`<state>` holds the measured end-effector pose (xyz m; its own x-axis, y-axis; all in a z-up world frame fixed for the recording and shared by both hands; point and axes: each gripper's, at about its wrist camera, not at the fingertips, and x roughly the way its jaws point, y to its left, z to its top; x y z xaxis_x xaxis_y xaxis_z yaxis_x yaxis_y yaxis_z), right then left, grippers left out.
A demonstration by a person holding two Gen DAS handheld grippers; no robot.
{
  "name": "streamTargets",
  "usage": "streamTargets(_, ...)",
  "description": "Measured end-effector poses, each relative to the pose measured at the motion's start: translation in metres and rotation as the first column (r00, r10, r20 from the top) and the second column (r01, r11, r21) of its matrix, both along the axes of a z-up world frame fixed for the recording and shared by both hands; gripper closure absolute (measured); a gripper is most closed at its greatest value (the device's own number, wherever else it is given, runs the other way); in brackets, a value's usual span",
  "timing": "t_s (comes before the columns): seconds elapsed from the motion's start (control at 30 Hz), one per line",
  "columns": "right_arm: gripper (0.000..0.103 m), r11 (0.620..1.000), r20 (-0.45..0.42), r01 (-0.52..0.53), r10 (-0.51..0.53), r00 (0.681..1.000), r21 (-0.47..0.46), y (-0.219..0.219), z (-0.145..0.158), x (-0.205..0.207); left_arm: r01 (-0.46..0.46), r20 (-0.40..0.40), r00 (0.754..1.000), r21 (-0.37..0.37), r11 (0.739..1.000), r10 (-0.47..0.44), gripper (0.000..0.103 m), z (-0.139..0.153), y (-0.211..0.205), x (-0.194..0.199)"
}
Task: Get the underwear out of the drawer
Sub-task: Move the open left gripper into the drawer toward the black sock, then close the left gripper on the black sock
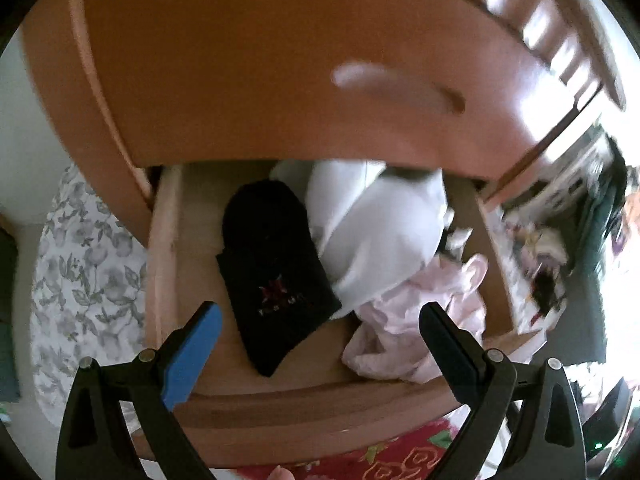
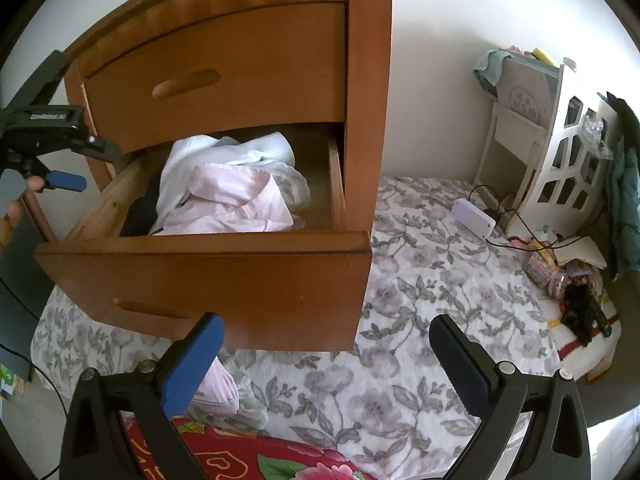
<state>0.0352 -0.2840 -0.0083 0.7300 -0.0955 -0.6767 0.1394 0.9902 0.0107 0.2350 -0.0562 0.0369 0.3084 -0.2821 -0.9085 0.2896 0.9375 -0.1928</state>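
Bedroom floor, grey floral-print bedspread [image 2: 420, 280] under a curved orange-brown wooden nightstand [image 2: 360, 80]; its lower drawer [image 2: 200, 276] is pulled out, presumably so I can reach in from above.

My left gripper [image 1: 320, 320] hangs over the open drawer, fingers wide apart, holding nothing. It is also seen side-on at the left of the right wrist view, by the drawer's left corner. My right gripper [image 2: 326, 336] is spread too, empty, held back low in front of the drawer face, likely to stay out of the way.

Inside the drawer: folded black fabric piece with a small red logo [image 1: 272, 272] lies flat at the left, long axis running front to back, logo end toward me. Beside it sits a bunched white garment [image 1: 380, 232], touching a crumpled pale pink garment [image 1: 416, 320] at the front right. Left view is motion-blurred, so I can't say which of these is the underwear; the black one sits between my fingers, so probably that.

Nothing lifted yet. More pink cloth [image 2: 218, 388] lies on the bedspread below.
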Motion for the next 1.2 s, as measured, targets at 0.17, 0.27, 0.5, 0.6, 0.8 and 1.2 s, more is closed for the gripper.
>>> streamTargets(0.17,0.0,1.0,-0.003,0.002,-0.002,1.0,0.002,-0.001,-0.002,0.001,-0.035,-0.069,0.997,0.099,0.994,0.042,0.004,-0.018,-0.01,0.015)
streamTargets(0.27,0.0,1.0,-0.003,0.001,-0.001,1.0,0.002,-0.001,-0.002,0.001,-0.05,-0.092,0.993,0.216,0.975,0.071,0.004,-0.029,-0.014,0.025)
streamTargets(0.5,0.0,1.0,-0.01,0.001,-0.001,1.0,0.008,-0.002,-0.005,0.002,-0.064,-0.138,0.984,0.314,0.947,0.112,0.004,-0.046,-0.026,0.044)
streamTargets(0.6,0.0,1.0,-0.009,-0.002,0.002,1.0,0.007,-0.002,-0.005,0.002,-0.066,-0.164,0.978,0.338,0.939,0.128,0.004,-0.056,-0.03,0.048)
streamTargets(0.8,0.0,1.0,-0.011,0.011,-0.01,1.0,0.011,-0.006,-0.005,0.003,-0.056,-0.209,0.968,0.37,0.927,0.142,0.004,-0.073,-0.038,0.057)
streamTargets(1.2,0.0,1.0,-0.011,0.008,-0.008,1.0,0.01,-0.008,-0.005,0.003,-0.069,-0.267,0.951,0.311,0.948,0.157,0.045,-0.091,-0.021,0.067)
